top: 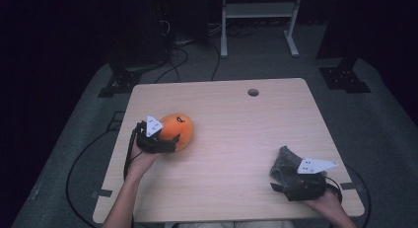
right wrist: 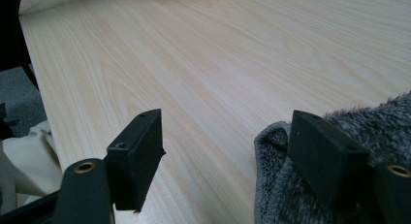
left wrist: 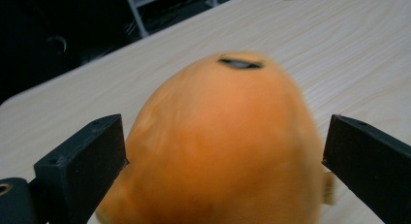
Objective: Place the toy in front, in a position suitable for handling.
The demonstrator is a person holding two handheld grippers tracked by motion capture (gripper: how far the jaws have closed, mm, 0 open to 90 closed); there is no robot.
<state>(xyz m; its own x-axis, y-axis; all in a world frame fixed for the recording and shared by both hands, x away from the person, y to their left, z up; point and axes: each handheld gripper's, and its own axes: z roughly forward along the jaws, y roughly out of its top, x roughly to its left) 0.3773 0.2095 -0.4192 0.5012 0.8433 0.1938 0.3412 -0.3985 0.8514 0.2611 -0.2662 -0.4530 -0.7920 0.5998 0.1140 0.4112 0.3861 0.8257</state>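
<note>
Near the desk's [top: 236,139] left edge, the orange plush toy [top: 178,131] lies between the spread jaws of the left gripper [left wrist: 223,151], which flank it without clearly pressing. By the front right corner, the right gripper [right wrist: 228,151] is also apart, one jaw resting against a grey fuzzy cloth [right wrist: 310,185].

orange plush toy [top: 178,131] | fuzzy grey cloth [top: 285,161] | pale woodgrain table [top: 236,124]
</note>
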